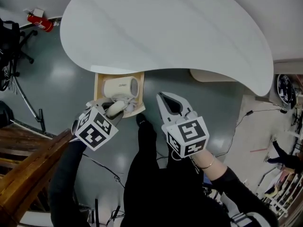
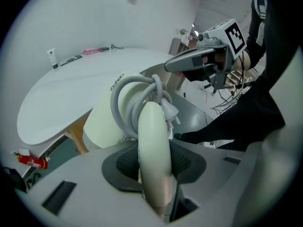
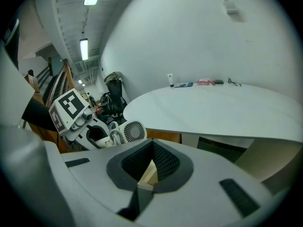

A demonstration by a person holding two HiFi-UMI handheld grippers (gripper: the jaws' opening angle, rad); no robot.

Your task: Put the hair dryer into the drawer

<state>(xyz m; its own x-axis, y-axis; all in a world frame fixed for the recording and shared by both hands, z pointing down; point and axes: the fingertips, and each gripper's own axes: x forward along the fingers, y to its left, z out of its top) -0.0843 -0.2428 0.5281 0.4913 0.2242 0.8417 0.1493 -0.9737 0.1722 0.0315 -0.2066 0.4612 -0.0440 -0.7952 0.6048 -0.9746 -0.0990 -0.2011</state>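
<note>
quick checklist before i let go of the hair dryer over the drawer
1. Drawer open: ok, it is pulled out from under the table.
2. Hold on the hair dryer: ok, the left gripper is closed on its handle.
3. Dryer lined up with the drawer: ok, in the head view its body lies inside the drawer's outline.
4. Dryer resting on the drawer floor: cannot tell, no view shows contact.
5. Cord gathered: ok, it is looped by the handle, nothing trailing over the rim.
6. Right gripper out of the way: ok, shut, empty, beside the drawer.
</note>
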